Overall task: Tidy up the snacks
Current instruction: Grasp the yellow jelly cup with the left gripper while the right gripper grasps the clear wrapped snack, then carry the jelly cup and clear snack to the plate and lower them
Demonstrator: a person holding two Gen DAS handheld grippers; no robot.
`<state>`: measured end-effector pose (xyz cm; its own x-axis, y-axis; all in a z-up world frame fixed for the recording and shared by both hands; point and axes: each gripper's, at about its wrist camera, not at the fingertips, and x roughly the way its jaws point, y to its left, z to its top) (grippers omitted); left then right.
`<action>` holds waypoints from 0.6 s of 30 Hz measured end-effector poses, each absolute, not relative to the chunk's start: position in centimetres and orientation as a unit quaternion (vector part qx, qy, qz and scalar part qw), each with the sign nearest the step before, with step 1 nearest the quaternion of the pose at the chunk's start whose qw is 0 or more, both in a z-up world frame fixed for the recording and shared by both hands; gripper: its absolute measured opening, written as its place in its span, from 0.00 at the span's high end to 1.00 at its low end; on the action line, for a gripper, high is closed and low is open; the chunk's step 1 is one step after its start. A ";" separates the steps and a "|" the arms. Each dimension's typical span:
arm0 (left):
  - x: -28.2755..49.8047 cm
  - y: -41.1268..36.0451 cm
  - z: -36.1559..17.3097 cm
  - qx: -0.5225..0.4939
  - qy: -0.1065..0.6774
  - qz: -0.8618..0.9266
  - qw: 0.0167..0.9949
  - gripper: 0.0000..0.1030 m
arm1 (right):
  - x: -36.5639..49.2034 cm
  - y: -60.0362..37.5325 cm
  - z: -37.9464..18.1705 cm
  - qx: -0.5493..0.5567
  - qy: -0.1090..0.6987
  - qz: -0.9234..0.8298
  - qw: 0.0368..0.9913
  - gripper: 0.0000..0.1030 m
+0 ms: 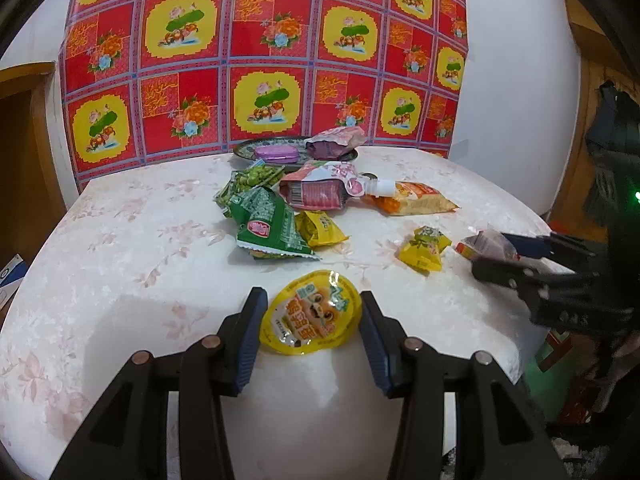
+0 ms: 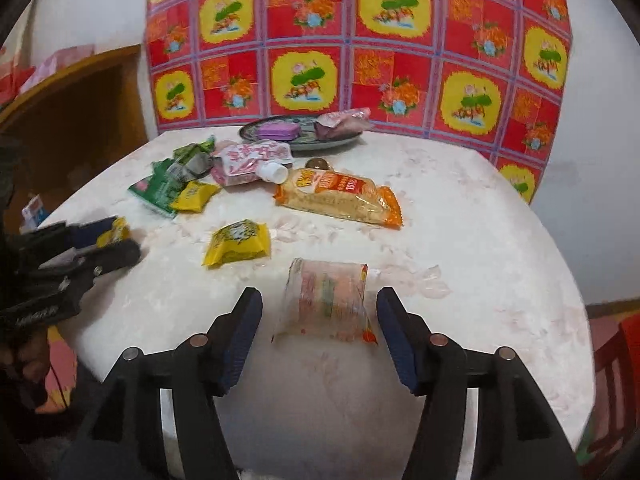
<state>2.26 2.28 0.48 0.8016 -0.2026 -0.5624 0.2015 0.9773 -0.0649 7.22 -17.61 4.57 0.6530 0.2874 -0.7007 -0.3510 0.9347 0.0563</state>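
The left gripper (image 1: 312,316) clasps a yellow round snack pack (image 1: 311,314) at the table's (image 1: 120,260) near edge. The right gripper (image 2: 318,320) stands released around a clear wrapped snack (image 2: 326,300), seemingly untouched, well short of the far plate (image 2: 304,138).

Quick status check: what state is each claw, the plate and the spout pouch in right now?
left claw, shut on the yellow jelly cup
right claw, open; clear packet lies between its fingers, untouched
plate, holding a purple tin and a pink bag
spout pouch, capped, lying flat
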 end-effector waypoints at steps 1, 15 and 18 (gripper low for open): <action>2.2 2.3 0.5 -0.001 0.296 -0.108 0.949 0.53 | 7.4 -17.7 4.5 -0.035 0.373 0.174 0.911 0.41; 1.9 3.9 4.9 -0.007 0.248 -0.102 0.963 0.56 | 8.2 -19.0 6.3 -0.022 0.341 0.218 0.914 0.60; 2.9 4.1 7.9 0.010 0.234 -0.118 0.965 0.56 | 9.3 -18.5 8.4 -0.037 0.322 0.234 0.916 0.60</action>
<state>2.93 4.11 7.91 0.8624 -0.2228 -0.4546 0.2320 0.9720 -0.0362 9.27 -18.48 8.37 0.6825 0.4055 -0.6081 -0.4535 0.8874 0.0827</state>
